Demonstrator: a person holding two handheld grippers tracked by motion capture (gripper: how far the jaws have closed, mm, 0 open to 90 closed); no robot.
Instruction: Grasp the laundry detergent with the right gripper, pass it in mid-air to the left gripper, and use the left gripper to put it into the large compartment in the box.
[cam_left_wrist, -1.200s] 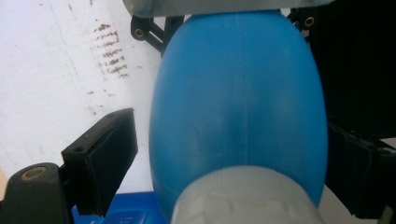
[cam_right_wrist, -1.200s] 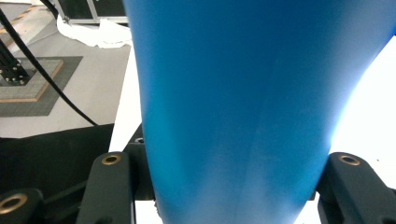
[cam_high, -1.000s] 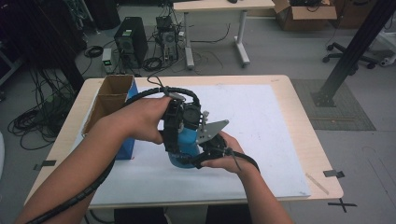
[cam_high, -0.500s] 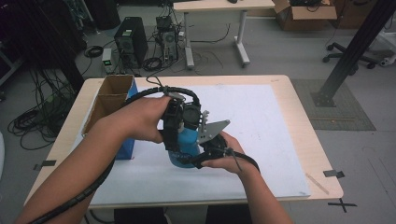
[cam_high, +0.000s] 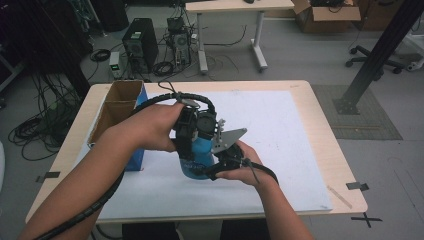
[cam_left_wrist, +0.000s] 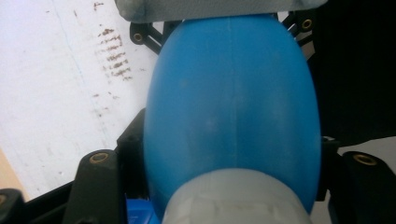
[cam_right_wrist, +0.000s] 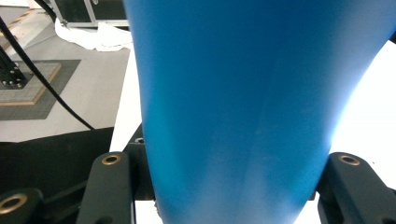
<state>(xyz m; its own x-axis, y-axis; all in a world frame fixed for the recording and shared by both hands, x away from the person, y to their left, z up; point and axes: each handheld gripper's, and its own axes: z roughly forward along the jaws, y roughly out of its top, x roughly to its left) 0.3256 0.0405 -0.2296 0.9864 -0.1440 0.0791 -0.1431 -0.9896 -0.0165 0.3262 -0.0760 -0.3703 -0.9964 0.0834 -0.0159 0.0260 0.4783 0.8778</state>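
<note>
Both the left gripper (cam_high: 192, 150) and right gripper (cam_high: 220, 162) pinch the blue bottle (cam_high: 200, 159); its grey cap (cam_left_wrist: 236, 198) faces the left gripper view.

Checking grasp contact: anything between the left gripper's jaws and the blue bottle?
Nothing visible. In the left gripper view the blue bottle fills the space between the left gripper's black jaws, which flank it closely on both sides with no other object there.
</note>
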